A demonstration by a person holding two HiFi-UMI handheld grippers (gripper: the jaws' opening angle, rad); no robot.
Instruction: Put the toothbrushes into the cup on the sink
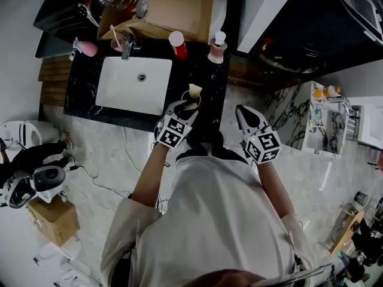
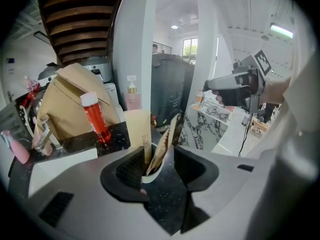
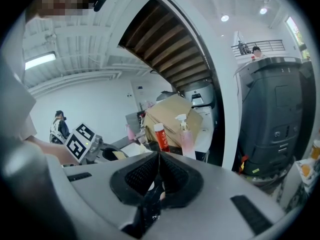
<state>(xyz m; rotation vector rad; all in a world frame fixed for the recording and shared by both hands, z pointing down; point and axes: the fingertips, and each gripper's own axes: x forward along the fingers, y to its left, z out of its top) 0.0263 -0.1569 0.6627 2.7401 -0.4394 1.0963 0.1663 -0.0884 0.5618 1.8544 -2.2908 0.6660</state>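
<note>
The left tool is released, its jaws wide apart on either side of a white cup, with neither pad pressing on it. Two paper-wrapped toothbrushes stand in that cup, one leaning. The cup sits on the black surface, just right of the white sink in the head view. The right tool is clenched on nothing and hangs well clear of the cup.

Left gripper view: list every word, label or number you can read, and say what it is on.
No text can be read.
Beige packet: small print along its edge, too small to read.
Red bottle: label blurred.
Pink pump bottle: no legible print.
Square marker: pattern only, no letters.
</note>
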